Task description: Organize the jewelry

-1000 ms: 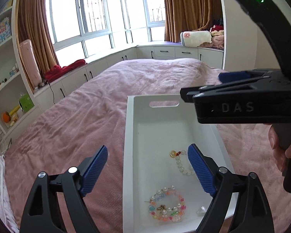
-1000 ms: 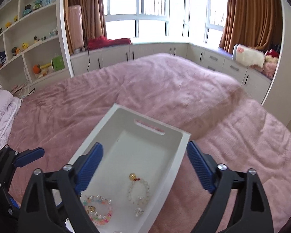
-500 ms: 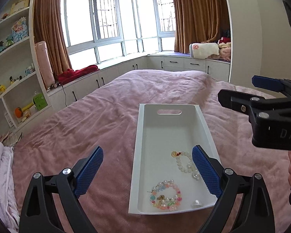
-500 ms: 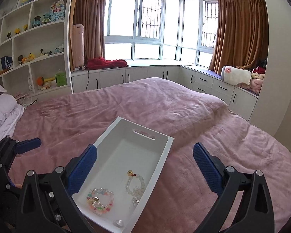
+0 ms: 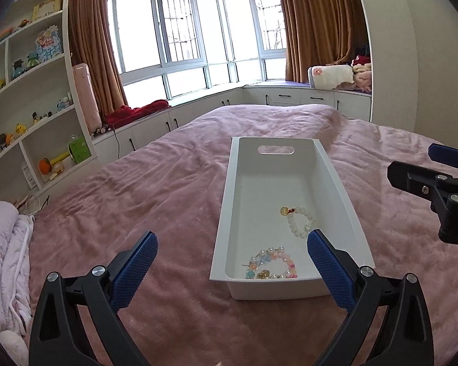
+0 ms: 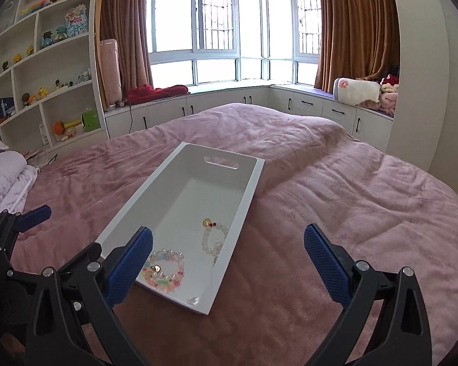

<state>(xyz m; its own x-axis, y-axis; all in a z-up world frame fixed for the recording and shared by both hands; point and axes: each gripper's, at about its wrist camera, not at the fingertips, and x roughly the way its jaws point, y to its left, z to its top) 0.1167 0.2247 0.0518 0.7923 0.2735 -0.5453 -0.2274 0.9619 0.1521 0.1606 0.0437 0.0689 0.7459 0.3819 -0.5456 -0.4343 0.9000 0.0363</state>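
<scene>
A white tray (image 5: pixel 244 183) with a handle slot lies on the pink bedspread; it also shows in the right wrist view (image 6: pixel 155 198). Inside lie a white bead bracelet with a gold charm (image 5: pixel 299 221) (image 6: pixel 212 235) and a multicoloured pastel bead bracelet (image 5: pixel 271 262) (image 6: pixel 163 270). A small clear bead (image 6: pixel 193 300) lies in the tray's near corner. My left gripper (image 5: pixel 232 270) is open and empty, held above the tray's near end. My right gripper (image 6: pixel 229 267) is open and empty, near the tray's right rim.
The pink bedspread (image 5: pixel 155 201) stretches all around the tray. A folded white quilt (image 5: pixel 3 256) lies at the left. White shelves with toys (image 5: pixel 30 106) stand along the left wall. A window seat with cabinets (image 6: pixel 290 103) runs behind the bed.
Both grippers have pulled back and up from the tray, so more of the room and the whole tray show. The right gripper has moved off to the right. The jewelry has not moved.
</scene>
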